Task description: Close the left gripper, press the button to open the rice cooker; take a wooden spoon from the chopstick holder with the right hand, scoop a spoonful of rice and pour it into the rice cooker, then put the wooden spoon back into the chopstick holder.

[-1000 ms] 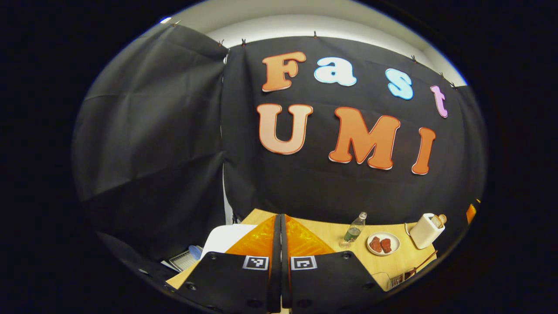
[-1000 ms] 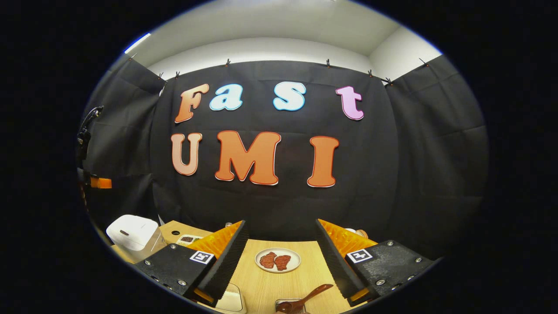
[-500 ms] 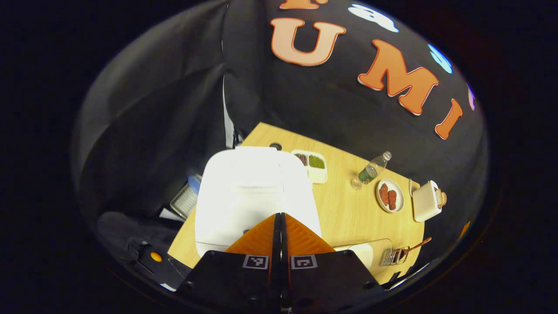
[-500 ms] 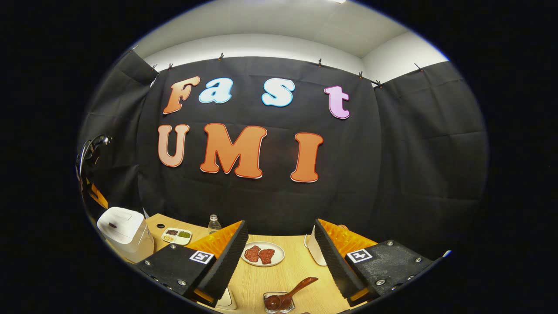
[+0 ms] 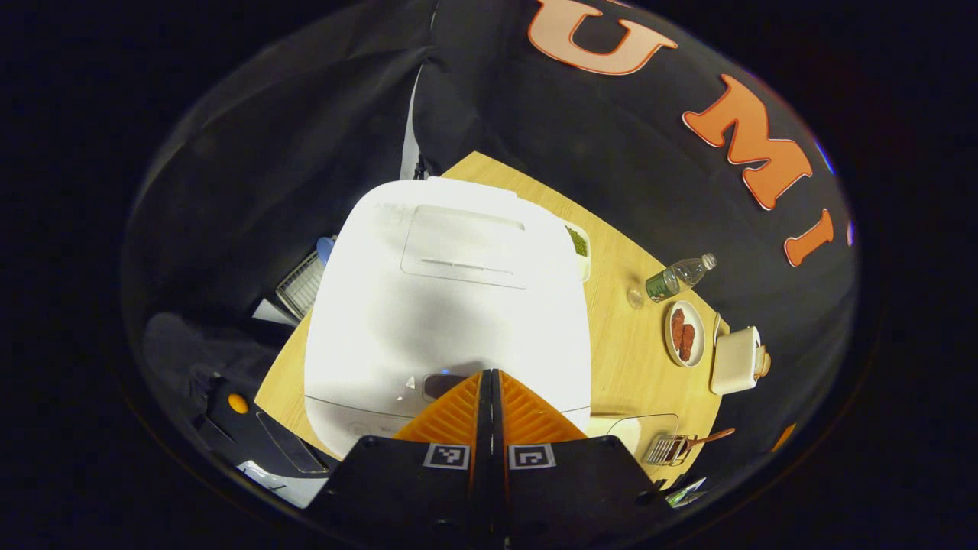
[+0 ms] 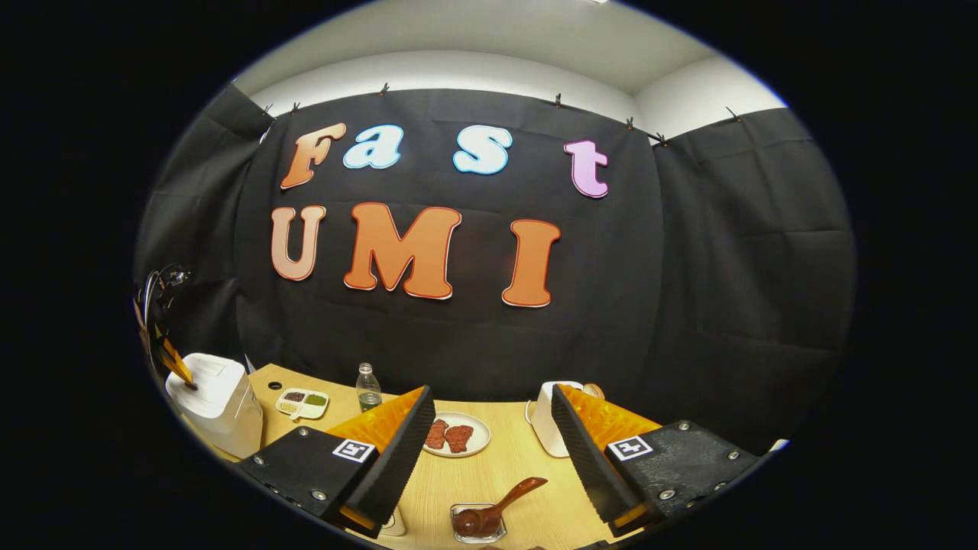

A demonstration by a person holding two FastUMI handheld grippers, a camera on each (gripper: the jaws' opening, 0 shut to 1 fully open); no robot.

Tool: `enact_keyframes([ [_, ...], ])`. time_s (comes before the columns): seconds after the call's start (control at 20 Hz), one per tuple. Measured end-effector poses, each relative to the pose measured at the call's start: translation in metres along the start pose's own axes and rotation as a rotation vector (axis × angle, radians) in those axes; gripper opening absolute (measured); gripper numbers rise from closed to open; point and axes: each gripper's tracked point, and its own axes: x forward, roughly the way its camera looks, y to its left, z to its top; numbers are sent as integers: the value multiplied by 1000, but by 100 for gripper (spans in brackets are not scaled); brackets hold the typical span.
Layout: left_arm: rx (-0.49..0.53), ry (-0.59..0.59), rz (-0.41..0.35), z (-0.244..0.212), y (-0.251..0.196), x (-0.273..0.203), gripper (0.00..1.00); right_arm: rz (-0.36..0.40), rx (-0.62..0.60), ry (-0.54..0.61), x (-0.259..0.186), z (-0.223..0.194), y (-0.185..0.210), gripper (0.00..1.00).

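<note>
Left gripper (image 5: 490, 376), closed, tips apparently touching rice cooker (image 5: 447, 298) button (image 5: 441, 384).

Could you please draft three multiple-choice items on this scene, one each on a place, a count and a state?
1. Where does the left claw point?
A. at the cooker's button
B. at the bottle
C. at the plate

2. How many meat pieces lie on the plate?
A. one
B. two
C. four

3. The right claw is
A. shut on the spoon
B. shut, empty
C. open

Answers: 1 A, its tips sit by the button; 2 B, two red pieces show; 3 C, a wide gap shows between its fingers, with the spoon below in its holder.
</note>
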Motion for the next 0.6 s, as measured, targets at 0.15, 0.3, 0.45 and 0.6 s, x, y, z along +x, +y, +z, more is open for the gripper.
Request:
enact_keyframes([
  [0.15, -4, -13, -20, 0, 0, 6, 5, 1, -12, 20, 2, -8, -1, 95],
  [0.3, 83, -44, -8, -6, 0, 8, 6, 10, -2, 31, 2, -14, 2, 95],
  [0.45, 139, -117, 28, -2, 3, -3, 5, 31, -1, 55, 3, -27, 5, 95],
  [0.6, 160, -204, 41, -1, -4, -29, 5, 41, -4, 83, 4, -39, 3, 95],
])
